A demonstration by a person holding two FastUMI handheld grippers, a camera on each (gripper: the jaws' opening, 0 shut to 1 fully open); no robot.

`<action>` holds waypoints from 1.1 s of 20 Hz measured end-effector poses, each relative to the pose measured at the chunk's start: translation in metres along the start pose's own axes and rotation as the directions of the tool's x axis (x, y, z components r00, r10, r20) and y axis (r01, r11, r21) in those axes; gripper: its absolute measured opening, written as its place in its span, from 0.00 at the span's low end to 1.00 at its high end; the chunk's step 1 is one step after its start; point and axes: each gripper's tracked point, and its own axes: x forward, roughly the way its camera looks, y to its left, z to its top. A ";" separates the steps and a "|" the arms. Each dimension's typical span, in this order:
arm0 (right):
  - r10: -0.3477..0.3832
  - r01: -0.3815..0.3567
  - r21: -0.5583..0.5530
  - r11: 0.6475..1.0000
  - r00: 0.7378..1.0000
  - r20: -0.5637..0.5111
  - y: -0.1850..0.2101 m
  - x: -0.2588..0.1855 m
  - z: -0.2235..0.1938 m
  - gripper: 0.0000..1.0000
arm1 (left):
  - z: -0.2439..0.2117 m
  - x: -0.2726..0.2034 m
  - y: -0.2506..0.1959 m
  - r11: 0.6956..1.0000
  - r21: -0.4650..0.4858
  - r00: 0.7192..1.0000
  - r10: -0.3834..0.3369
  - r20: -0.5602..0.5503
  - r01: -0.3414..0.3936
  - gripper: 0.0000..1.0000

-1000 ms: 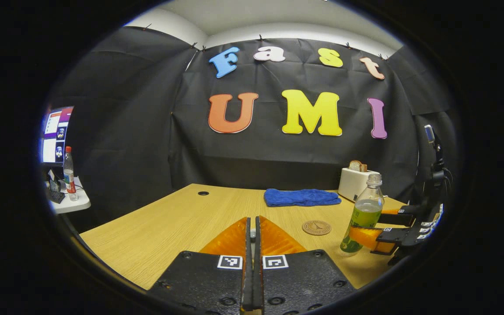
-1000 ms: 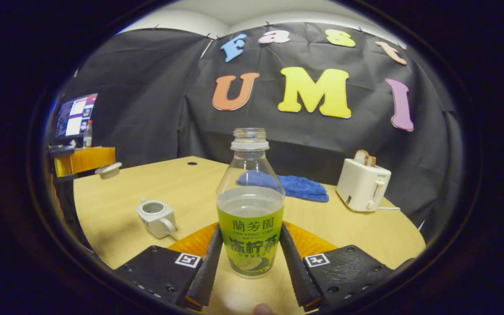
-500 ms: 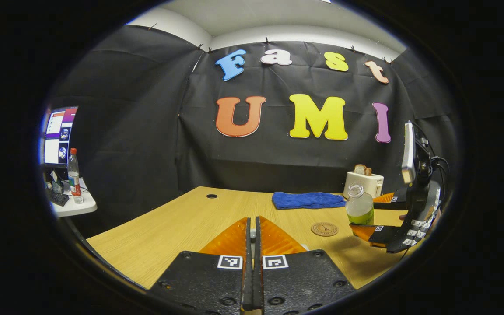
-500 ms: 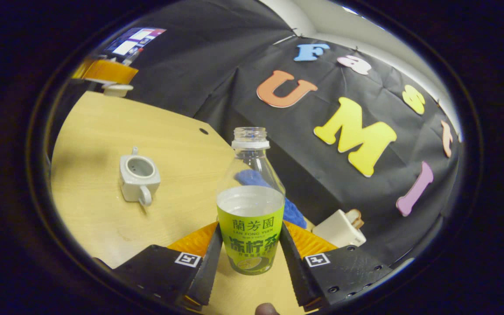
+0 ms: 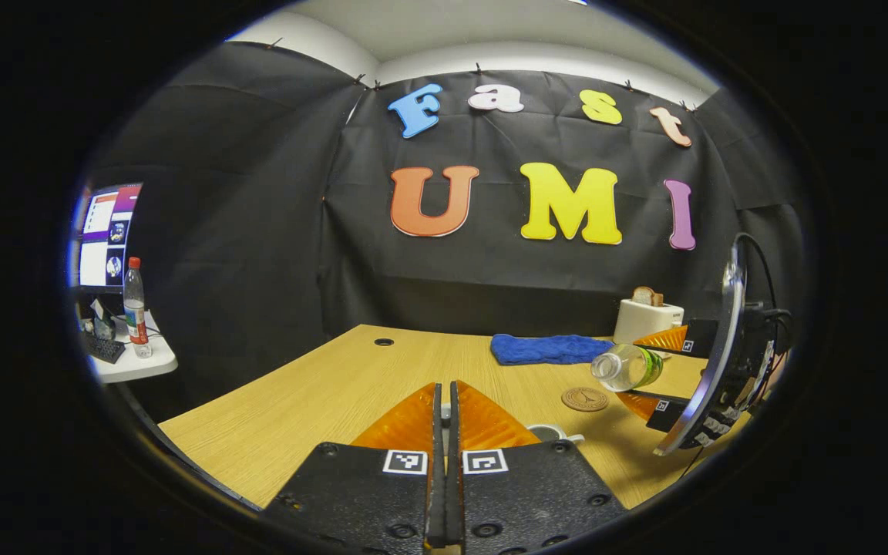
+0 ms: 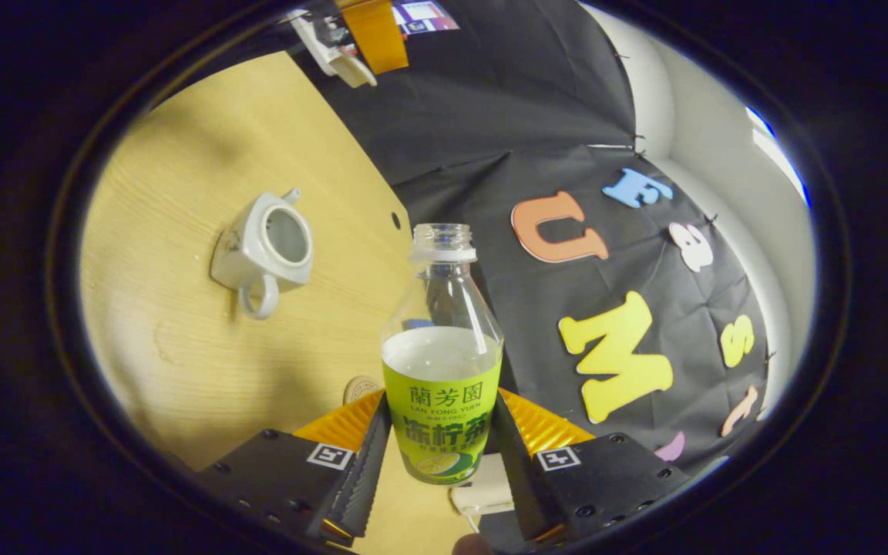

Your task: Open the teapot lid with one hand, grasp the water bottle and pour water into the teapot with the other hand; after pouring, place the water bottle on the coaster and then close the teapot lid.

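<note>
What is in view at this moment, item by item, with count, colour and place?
water bottle: one, clear with a green label, uncapped, tipped over, in the right gripper.
teapot: one, white, open, on the table.
teapot lid: one, white, at the left gripper's tips.
coaster: one, brown, round, on the table below the bottle.
towel: one, blue, at the table's far side.
toaster: one, white, holding bread, far right corner.
table: one, light wood.
side table: one, white, carrying a red-capped bottle, screen behind.
left gripper: fingers together.
right gripper: shut on the water bottle.
</note>
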 end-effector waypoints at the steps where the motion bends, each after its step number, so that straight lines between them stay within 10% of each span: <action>1: -0.001 0.001 -0.031 1.000 1.000 0.004 0.001 0.002 0.000 0.72 | 0.000 0.000 0.004 1.000 -0.003 1.000 0.006 0.001 -0.006 0.03; 11: -0.009 0.025 -0.363 0.931 0.999 0.046 0.006 0.018 0.021 0.72 | -0.001 0.007 0.027 0.998 -0.036 0.999 0.041 0.001 -0.041 0.03; 22: -0.113 0.205 -0.702 0.682 0.978 0.175 -0.018 0.019 0.044 0.71 | 0.010 0.013 0.030 0.998 -0.050 0.999 0.032 0.022 -0.031 0.03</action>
